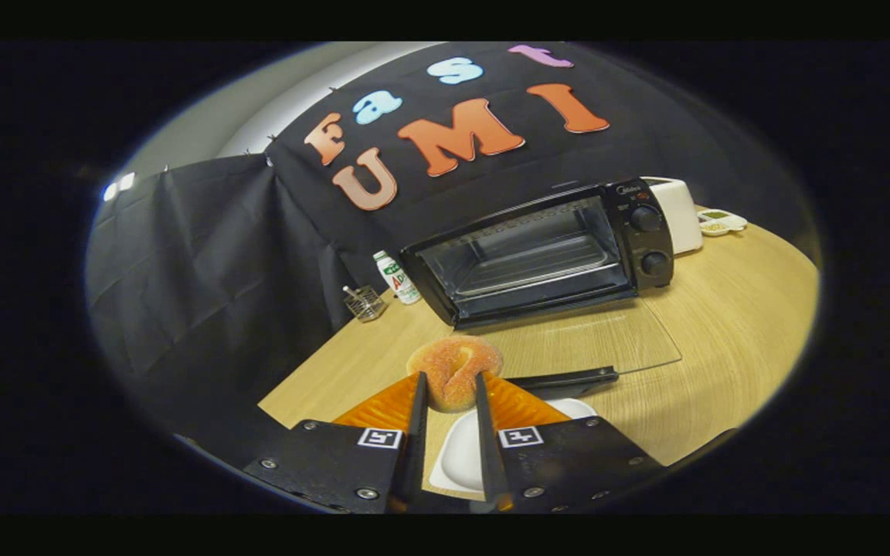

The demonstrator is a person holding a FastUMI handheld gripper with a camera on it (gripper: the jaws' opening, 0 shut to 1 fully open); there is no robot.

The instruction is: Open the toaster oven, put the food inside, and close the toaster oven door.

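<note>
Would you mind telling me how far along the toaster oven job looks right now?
Done: the black toaster oven stands open, its glass door folded flat on the wooden table. In hand: the gripper is shut on the sugared orange doughnut, lifted above the white plate. Left: placing it inside the oven and closing the door.

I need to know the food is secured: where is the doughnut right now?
In the gripper view the doughnut is pinched between both fingers of the gripper, above the white plate and just short of the toaster oven's open glass door.
</note>
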